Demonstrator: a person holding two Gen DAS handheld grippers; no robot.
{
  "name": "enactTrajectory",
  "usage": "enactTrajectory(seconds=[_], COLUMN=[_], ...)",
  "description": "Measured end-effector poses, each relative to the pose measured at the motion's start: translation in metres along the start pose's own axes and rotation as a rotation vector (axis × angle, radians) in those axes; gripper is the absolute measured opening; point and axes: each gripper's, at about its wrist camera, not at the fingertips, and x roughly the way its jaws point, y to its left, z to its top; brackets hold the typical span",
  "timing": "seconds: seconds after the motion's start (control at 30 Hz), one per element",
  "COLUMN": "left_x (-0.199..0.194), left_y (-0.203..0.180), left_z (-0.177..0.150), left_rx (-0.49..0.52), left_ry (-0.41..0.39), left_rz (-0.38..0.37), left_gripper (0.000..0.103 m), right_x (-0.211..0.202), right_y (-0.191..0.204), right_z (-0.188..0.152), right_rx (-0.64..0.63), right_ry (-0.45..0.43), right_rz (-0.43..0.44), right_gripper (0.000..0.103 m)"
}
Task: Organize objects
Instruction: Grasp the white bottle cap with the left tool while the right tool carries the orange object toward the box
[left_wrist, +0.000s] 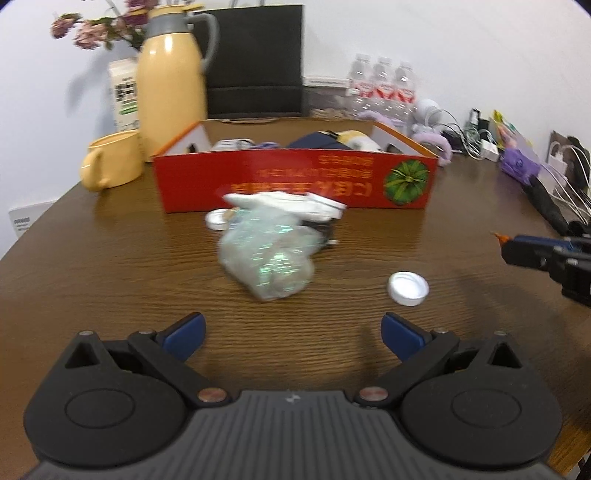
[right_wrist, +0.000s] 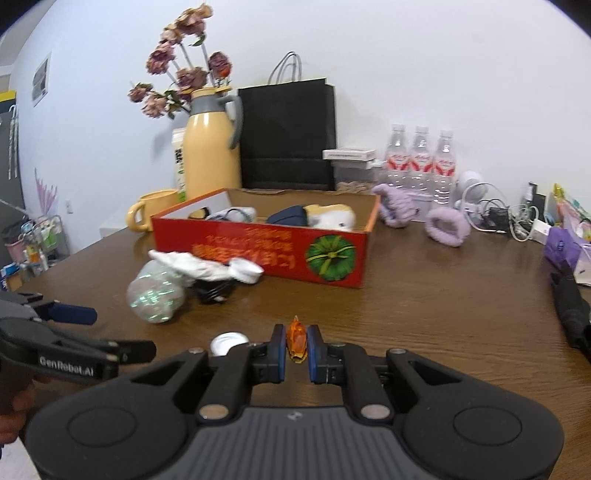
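Between your right gripper's (right_wrist: 296, 345) closed blue pads sat a small orange item (right_wrist: 296, 341), above the wooden table (right_wrist: 443, 314); your left gripper (left_wrist: 293, 332) gaped empty before the iridescent bag (left_wrist: 267, 258) near the red box (left_wrist: 295, 181).

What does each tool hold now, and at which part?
The right tool pinches a small orange piece by its sides, its tip pointing forward. The left tool is open and holds nothing.

Both tools are being seen as matte black plastic shells with ribbed grey housings. On the left gripper (left_wrist: 293, 332), blue pads and copper-coloured pivot screws are being shown; white "GenRobot.AI" lettering is being displayed on its side. Matching blue pads are being carried by the right gripper (right_wrist: 296, 347).
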Motion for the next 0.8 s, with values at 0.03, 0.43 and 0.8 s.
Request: enactTrajectory(seconds=[0.03, 0.43, 0.8], left_x=[0.003, 0.036, 0.035], left_y=[-0.005, -0.051, -0.062], left_z=[0.002, 0.020, 0.020], left_rx=[0.009, 0.053, 0.080], left_ry=[0.003, 0.031, 0.026], left_rz=[-0.007, -0.035, -0.086], left_gripper=[0.103, 0.103, 0.029], right_x=[0.000, 0.012, 0.022], right_y=[-0.004, -0.031, -0.034], right_z=[0.000, 0.004, 0.008], right_rx=[0.002, 0.015, 0.019], right_ry=[-0.002, -0.011, -0.007], right_rz=[-0.003, 0.011, 0.021], right_gripper=[0.011, 0.011, 0.011])
